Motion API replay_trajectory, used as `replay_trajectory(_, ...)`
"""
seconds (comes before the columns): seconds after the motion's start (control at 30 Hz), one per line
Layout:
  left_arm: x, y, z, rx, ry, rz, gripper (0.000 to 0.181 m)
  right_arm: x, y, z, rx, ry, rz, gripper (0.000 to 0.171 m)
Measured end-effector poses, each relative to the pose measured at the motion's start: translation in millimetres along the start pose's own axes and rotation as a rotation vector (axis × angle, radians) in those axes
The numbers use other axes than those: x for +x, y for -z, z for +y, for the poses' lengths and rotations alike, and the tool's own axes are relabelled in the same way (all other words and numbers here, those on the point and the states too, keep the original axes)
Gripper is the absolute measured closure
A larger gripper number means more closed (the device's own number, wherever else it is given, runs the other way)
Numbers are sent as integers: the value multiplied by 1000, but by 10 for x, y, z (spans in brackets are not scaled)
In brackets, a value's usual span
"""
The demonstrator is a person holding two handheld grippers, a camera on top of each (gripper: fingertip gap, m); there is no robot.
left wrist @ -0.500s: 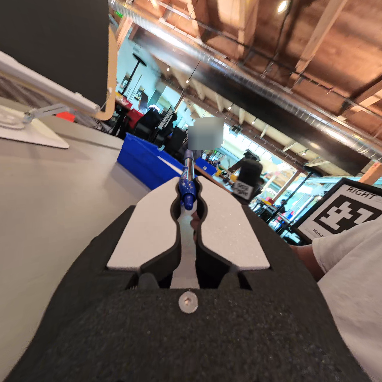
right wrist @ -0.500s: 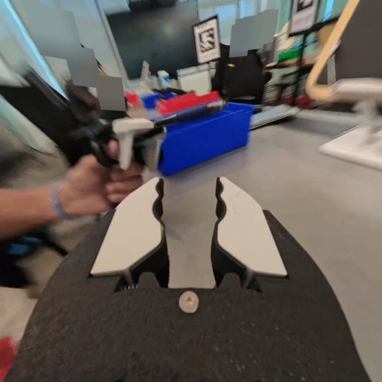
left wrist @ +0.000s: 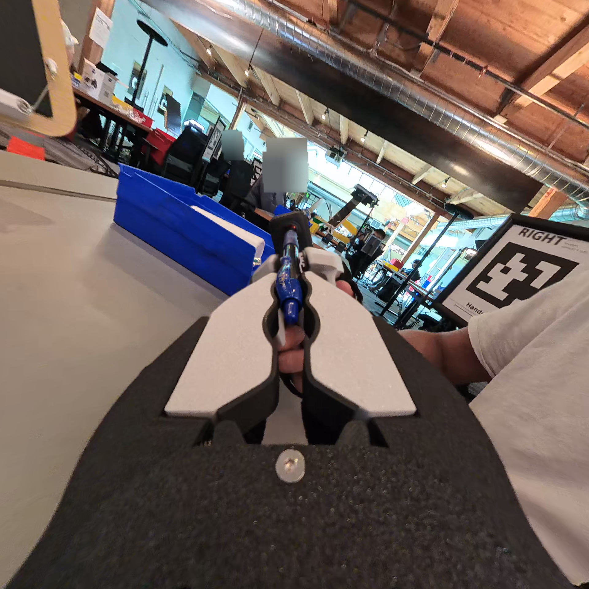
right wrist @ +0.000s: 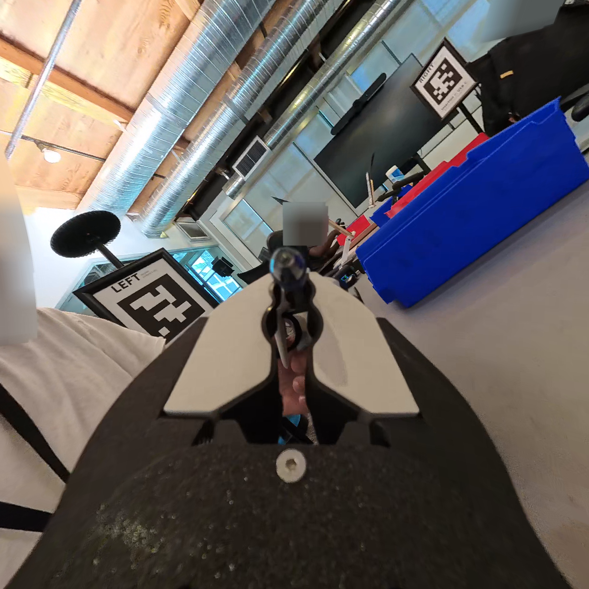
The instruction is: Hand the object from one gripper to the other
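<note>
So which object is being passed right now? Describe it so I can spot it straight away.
Start at the grey table with the blue bin at its far edge. Nearer the camera than the bin, the left gripper and right gripper meet tip to tip, both shut on a blue pen, the only slim blue stick there.

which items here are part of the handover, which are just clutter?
In the job:
blue pen
left gripper, shut on the pen
right gripper, shut on the pen

Lying about:
blue bin
grey table
marker boards
</note>
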State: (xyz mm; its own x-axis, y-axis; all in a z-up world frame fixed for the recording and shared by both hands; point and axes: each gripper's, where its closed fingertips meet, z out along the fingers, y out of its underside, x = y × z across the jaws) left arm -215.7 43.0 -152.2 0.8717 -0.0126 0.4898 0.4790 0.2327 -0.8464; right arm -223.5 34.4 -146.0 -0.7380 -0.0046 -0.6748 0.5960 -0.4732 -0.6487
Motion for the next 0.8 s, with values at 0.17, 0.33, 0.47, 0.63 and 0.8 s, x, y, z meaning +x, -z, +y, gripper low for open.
replay_trajectory(0.17, -26, -18, 62, -37, 4, -11, 172, 55, 42, 26, -53, -17, 1, 161)
replay_trajectory(0.33, -83, 44, 70, -96, -29, -38, 157, 111, 74, 0, -60, -3, 22, 161)
replay_trajectory(0.47, -146, 305, 48, -243, -97, 8, 140, 224, 169, 42, -170, 77, 94, 161)
replay_trajectory(0.63, -47, 580, 234, -425, -68, 201, 118, -114, 260, 536, -559, -252, -204, 161)
replay_trajectory(0.8, 364, 348, 424, -451, -155, 318, 86, -385, 330, 826, -727, -556, -399, 161)
